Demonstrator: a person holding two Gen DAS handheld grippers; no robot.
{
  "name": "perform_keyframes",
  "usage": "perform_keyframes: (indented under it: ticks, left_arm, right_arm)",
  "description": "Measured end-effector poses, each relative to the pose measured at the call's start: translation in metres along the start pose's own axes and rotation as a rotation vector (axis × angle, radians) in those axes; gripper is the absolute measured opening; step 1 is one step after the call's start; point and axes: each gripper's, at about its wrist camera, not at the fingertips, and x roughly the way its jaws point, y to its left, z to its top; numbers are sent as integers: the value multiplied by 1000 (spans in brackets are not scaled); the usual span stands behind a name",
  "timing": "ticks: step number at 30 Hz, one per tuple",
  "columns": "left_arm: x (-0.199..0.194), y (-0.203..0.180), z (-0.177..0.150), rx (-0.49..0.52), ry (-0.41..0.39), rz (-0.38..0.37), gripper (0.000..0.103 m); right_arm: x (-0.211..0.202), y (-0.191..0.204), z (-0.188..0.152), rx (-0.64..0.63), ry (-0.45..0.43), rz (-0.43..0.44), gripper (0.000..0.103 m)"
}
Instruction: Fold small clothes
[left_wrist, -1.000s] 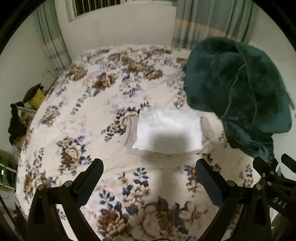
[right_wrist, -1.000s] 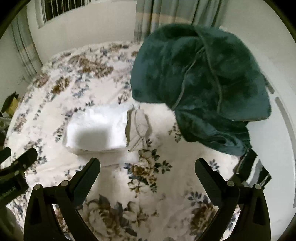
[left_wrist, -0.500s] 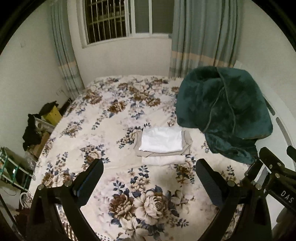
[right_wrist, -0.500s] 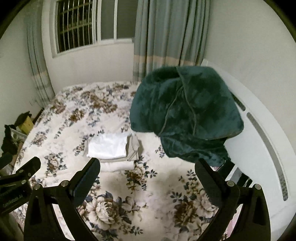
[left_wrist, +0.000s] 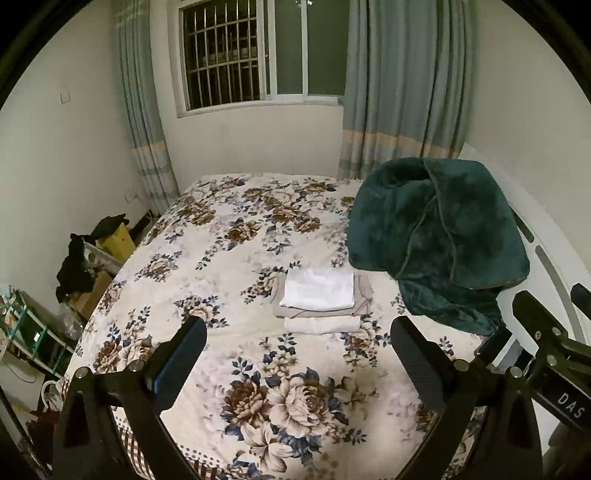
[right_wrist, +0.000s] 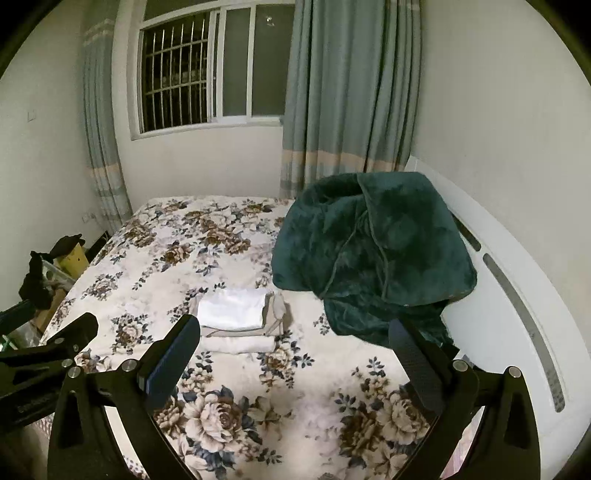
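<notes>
A stack of folded small clothes lies on the floral bed: a white piece on top, a beige piece under it, another white piece at the bottom. It also shows in the right wrist view. My left gripper is open and empty, held high and well back from the stack. My right gripper is open and empty, also well back. The right gripper shows at the right edge of the left wrist view; the left gripper shows at the left edge of the right wrist view.
A dark green plush blanket is heaped against the white headboard right of the stack. Boxes and dark clothes sit on the floor left of the bed. A barred window and curtains are behind.
Both grippers have pulled far back and up from the stack, which now looks small and distant. Both stay open and empty. The stack has not moved.
</notes>
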Motion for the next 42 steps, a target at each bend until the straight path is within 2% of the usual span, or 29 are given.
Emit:
perform_keyframes:
  ticks: [20, 42]
  left_arm:
    - [-26, -3, -5, -23, -48, 12, 103]
    - [-33, -3, -6, -27, -58, 33, 103]
  right_arm:
    - [-14, -15, 2, -7, -16, 12, 103]
    - [-21, -1, 10, -15, -21, 30, 103]
